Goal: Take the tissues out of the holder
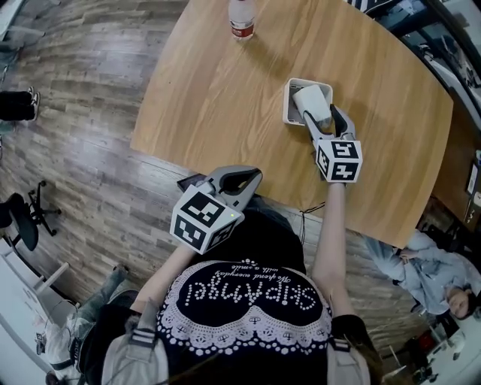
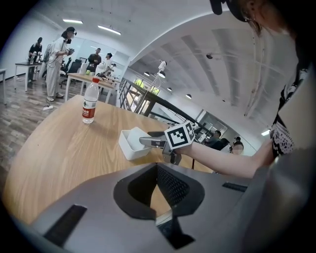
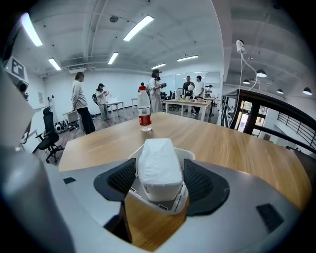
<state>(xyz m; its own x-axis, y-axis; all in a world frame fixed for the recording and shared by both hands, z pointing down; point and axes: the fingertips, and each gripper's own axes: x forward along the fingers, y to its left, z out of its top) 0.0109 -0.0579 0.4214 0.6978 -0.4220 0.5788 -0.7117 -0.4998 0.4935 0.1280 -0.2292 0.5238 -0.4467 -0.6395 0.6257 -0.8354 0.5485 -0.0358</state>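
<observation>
A white tissue pack [image 1: 310,99] stands upright in the white holder [image 1: 288,105] on the wooden table [image 1: 210,90]. My right gripper [image 1: 322,114] reaches over the holder, its jaws wide open on either side of the pack [image 3: 158,168]. A narrow gap shows at each pad. The holder's rim [image 3: 190,154] shows just behind the pack. My left gripper [image 1: 252,174] hovers at the table's near edge, close to my body, shut and empty [image 2: 157,168]. In the left gripper view, the holder [image 2: 129,143] lies ahead with the right gripper [image 2: 148,142] at it.
A water bottle with a red label [image 1: 242,19] stands at the far side of the table [image 3: 143,114]. The near table edge runs just ahead of my body. An office chair [image 1: 26,218] is on the floor at left, and a seated person [image 1: 428,263] at right.
</observation>
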